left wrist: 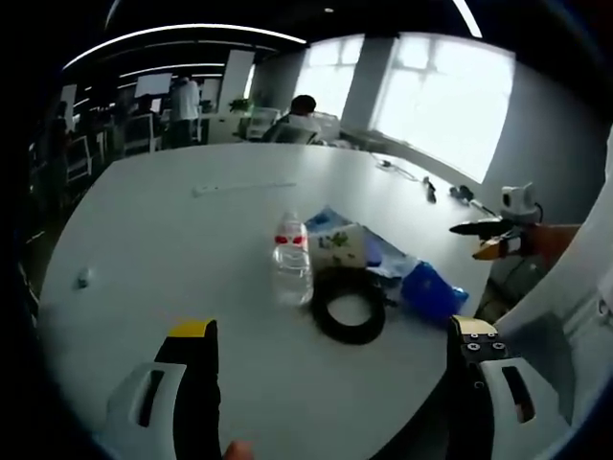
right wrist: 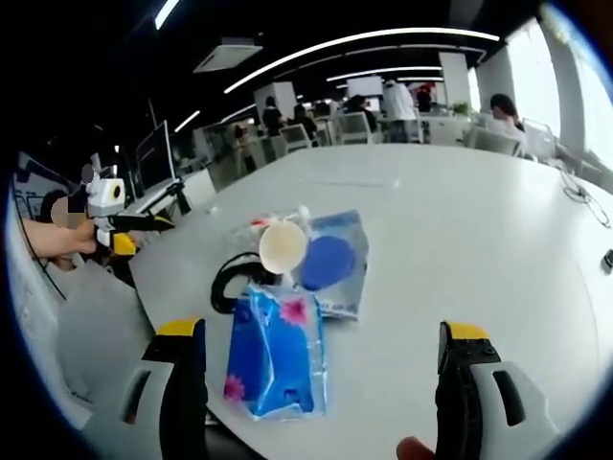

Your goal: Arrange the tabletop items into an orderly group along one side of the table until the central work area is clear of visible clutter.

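A clear water bottle (left wrist: 292, 261) with a red label sits near the table's right edge, beside a black coil (left wrist: 350, 309), a white printed packet (left wrist: 341, 245) and a blue packet (left wrist: 431, 290). My left gripper (left wrist: 331, 332) is open and short of the coil, holding nothing. From the other side, the blue tissue packet (right wrist: 274, 351) lies nearest; behind it are a clear bag with a blue disc (right wrist: 331, 264), the bottle's pale round end (right wrist: 283, 247) and the coil (right wrist: 228, 280). My right gripper (right wrist: 324, 332) is open and just short of the tissue packet. Each gripper shows in the other's view (left wrist: 490, 238) (right wrist: 123, 226).
The white table (left wrist: 172, 220) stretches far and bare to the left. A small white object (left wrist: 83, 278) lies near its left edge, a thin cable (left wrist: 239, 189) at the far side and more cables (left wrist: 426, 184) by the window. Chairs and people are beyond.
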